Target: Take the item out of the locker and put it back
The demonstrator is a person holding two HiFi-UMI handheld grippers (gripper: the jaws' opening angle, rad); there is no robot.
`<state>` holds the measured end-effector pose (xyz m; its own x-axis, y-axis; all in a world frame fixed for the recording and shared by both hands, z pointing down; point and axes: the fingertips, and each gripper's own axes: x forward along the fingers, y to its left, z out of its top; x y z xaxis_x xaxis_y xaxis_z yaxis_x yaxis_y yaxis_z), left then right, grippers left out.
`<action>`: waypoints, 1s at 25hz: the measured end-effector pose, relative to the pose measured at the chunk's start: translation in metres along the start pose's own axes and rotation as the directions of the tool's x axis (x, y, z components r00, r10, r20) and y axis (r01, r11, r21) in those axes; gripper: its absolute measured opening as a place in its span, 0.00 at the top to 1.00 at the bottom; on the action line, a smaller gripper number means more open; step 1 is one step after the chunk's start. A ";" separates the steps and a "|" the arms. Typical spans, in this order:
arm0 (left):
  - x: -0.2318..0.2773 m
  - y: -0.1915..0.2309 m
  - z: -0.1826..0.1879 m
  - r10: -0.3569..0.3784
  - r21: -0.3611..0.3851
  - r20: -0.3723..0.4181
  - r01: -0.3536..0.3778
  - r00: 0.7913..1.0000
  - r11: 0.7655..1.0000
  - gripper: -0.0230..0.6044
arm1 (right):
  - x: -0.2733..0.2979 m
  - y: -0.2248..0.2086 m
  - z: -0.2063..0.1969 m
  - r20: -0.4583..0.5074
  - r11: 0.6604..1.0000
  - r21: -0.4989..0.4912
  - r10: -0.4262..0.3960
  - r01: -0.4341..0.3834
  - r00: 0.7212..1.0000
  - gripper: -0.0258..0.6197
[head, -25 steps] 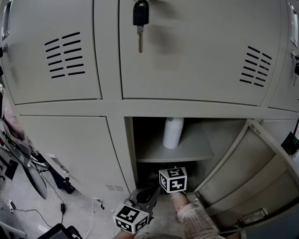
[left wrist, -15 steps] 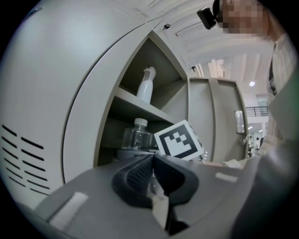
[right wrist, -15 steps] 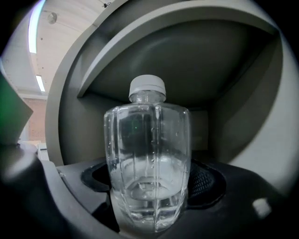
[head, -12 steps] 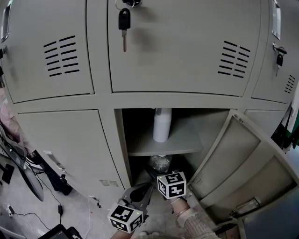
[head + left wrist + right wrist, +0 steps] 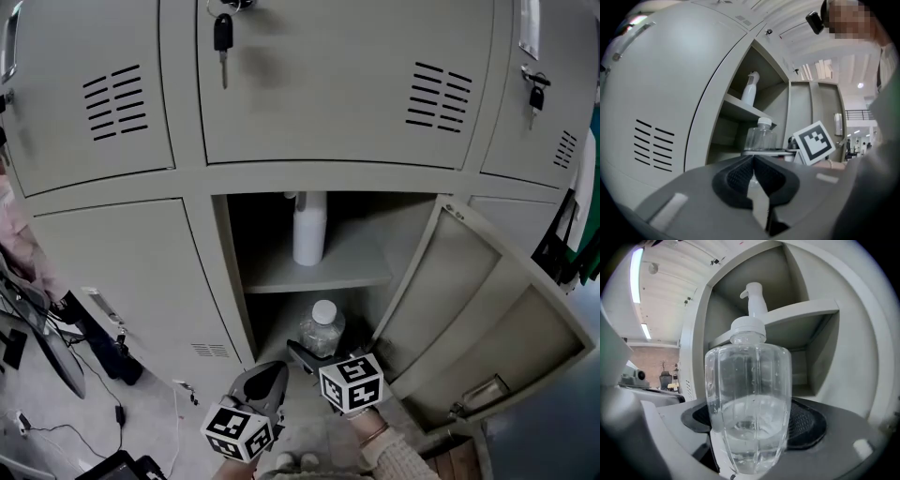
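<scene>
The lower middle locker [image 5: 217,272] stands open. A clear water bottle [image 5: 322,328] with a white cap and a little water is upright at the mouth of the lower compartment. My right gripper [image 5: 307,357] is shut on the bottle [image 5: 747,404], one dark pad [image 5: 808,423] on each side. A white pump bottle [image 5: 308,228] stands on the inner shelf [image 5: 352,267] above; it also shows behind the clear bottle's cap as the white pump bottle [image 5: 754,298]. My left gripper [image 5: 262,381] hangs lower left of the opening, shut [image 5: 752,161] with nothing in it.
The locker's door [image 5: 469,309] swings out to the right, close to my right arm. A key [image 5: 222,42] hangs from the locker above. Cables and dark gear [image 5: 56,356] lie on the floor at left.
My right gripper has drawn back toward me with the clear bottle, which now shows in front of the lower compartment. The left gripper stays shut beside it.
</scene>
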<state>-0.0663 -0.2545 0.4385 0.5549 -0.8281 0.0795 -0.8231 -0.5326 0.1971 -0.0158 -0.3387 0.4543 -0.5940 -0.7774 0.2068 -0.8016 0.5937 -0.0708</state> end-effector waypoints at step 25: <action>-0.003 -0.018 0.035 -0.023 0.084 0.105 0.014 0.994 0.996 0.95 | -0.103 0.031 0.051 0.178 0.998 0.006 0.055 -0.057 0.982 0.28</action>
<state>-0.0574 -0.2482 0.4008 0.5579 -0.8294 -0.0276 -0.8224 -0.5570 0.1159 0.0168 -0.2513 0.3809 -0.6399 -0.7681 0.0255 -0.7668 0.6358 -0.0882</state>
